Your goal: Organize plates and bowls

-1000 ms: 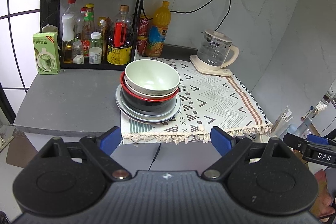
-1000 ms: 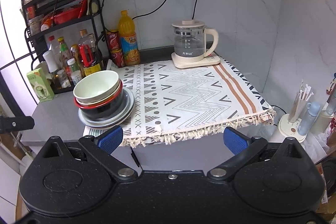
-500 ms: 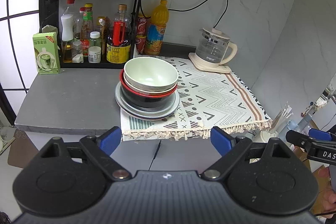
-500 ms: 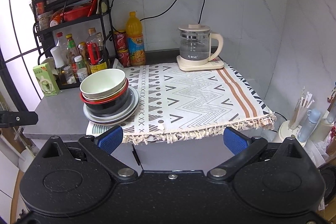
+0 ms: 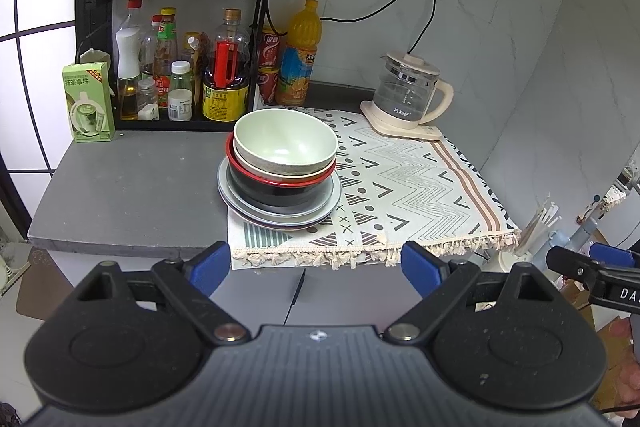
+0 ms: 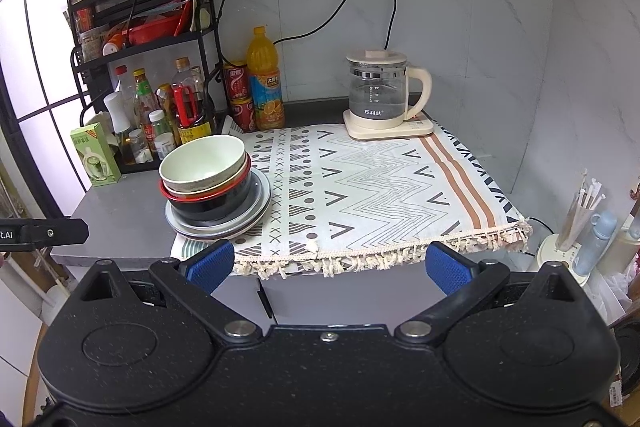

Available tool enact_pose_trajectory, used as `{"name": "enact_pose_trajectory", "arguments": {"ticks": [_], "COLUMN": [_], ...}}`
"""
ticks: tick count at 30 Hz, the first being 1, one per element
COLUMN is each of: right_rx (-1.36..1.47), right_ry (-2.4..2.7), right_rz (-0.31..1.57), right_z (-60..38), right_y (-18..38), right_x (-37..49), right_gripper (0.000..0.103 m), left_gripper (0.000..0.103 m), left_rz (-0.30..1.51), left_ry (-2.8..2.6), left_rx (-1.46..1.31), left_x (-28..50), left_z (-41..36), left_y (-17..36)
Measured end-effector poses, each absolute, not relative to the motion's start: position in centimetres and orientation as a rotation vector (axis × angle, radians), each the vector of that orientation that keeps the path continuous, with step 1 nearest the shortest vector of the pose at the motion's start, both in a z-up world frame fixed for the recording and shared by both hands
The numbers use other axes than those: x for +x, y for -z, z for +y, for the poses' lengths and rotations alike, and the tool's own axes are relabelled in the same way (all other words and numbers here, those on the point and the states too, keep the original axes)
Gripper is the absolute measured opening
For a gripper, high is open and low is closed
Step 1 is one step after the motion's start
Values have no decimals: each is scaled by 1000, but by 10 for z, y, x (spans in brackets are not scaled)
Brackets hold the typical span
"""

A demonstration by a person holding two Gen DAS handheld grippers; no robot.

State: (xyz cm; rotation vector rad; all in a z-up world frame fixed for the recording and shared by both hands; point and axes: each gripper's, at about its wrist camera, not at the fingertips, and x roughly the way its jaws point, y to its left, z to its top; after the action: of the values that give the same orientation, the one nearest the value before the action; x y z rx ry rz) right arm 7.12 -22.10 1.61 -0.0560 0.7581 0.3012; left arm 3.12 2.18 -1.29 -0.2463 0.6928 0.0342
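Stack (image 5: 280, 171): green bowl (image 5: 285, 141) uppermost, nested in a pale bowl, that in a red-rimmed black bowl (image 5: 276, 187), all on grey plates (image 5: 320, 207); the whole stands on the left edge of the patterned cloth (image 5: 420, 179), partly over the bare grey counter (image 5: 128, 187), just in front of the bottle rack (image 5: 176, 67). Kettle (image 5: 408, 95) at the cloth's far right, well apart from the stack. Left gripper (image 5: 316, 261): jaws spread wide, empty, held off the counter's front edge, facing the stack. Right gripper (image 6: 328, 263): likewise wide apart and empty, off the front edge, stack to its left. Step in hand, by judgement: dishes look already gathered and nested, so either the task is near done or an approach to the stack is due. Next move, if any, calls for closing in on the green bowl's rim with one gripper; the nested bowls may lift together or tip.
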Motion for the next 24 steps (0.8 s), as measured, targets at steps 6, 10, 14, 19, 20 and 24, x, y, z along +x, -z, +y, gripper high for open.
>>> {"name": "enact_pose_trajectory", "arguments": {"ticks": [6, 10, 14, 19, 20, 24], "right_rx": [-56, -56, -51, -46, -45, -46], "right_ry": [-308, -311, -311, -311, -311, -311], "right_rz": [764, 761, 764, 767, 768, 772], "right_z": [-221, -221, -221, -222, -222, -222], "right_y": [-15, -15, -15, -14, -14, -13], "right_x": [74, 74, 74, 76, 77, 77], "right_gripper": [103, 103, 103, 103, 103, 103], "left_gripper": [91, 91, 91, 91, 91, 91], "left_rz": [694, 695, 689, 694, 695, 696], "left_ry": [-37, -49, -44, -40, -40, -40], "left_rx": [-247, -259, -255, -247, -243, -237], "left_x": [32, 33, 33, 35, 36, 36], "left_z": [23, 26, 25, 24, 24, 23], "left_y": [12, 13, 11, 10, 10, 11]}}
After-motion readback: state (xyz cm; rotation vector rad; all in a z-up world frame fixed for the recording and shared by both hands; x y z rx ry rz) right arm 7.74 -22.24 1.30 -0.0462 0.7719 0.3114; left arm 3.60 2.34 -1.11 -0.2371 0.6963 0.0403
